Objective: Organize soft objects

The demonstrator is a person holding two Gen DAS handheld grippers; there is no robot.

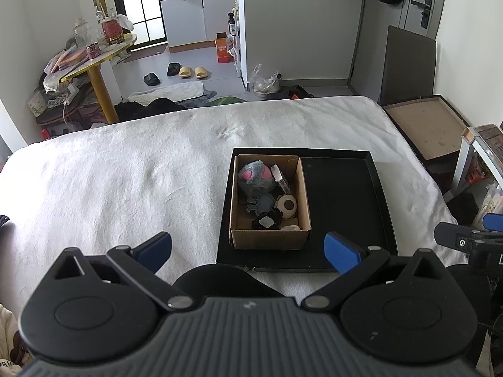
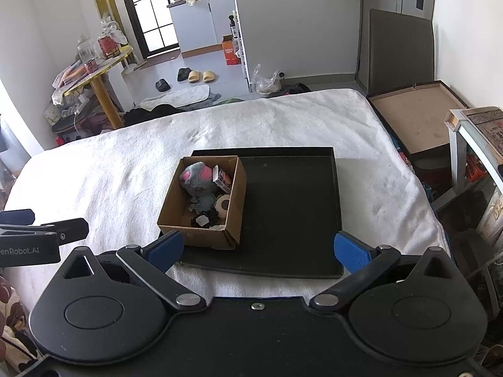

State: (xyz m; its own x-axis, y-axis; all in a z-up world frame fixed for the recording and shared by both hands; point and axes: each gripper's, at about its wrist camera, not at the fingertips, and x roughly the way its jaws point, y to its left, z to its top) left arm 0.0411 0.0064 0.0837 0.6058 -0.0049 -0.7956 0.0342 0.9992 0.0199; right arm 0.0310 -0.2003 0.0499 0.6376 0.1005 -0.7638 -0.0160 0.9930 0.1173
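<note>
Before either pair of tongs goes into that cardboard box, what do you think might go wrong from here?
1. The small brown cardboard box looks light and sits loose on the flat black tray; a pull on the grey and pink plush toy might drag or tip it.
2. The items are packed close, so the open left tongs may catch the round cream object or the small printed carton too.
3. The tray rests on soft white bedding and could tilt.

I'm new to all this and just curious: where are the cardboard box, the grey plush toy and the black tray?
cardboard box [image 1: 270,239]: left wrist view, on its near outer wall.
grey plush toy [image 1: 251,177]: left wrist view, on its fuzzy head.
black tray [image 2: 292,207]: right wrist view, on its bare floor.
</note>
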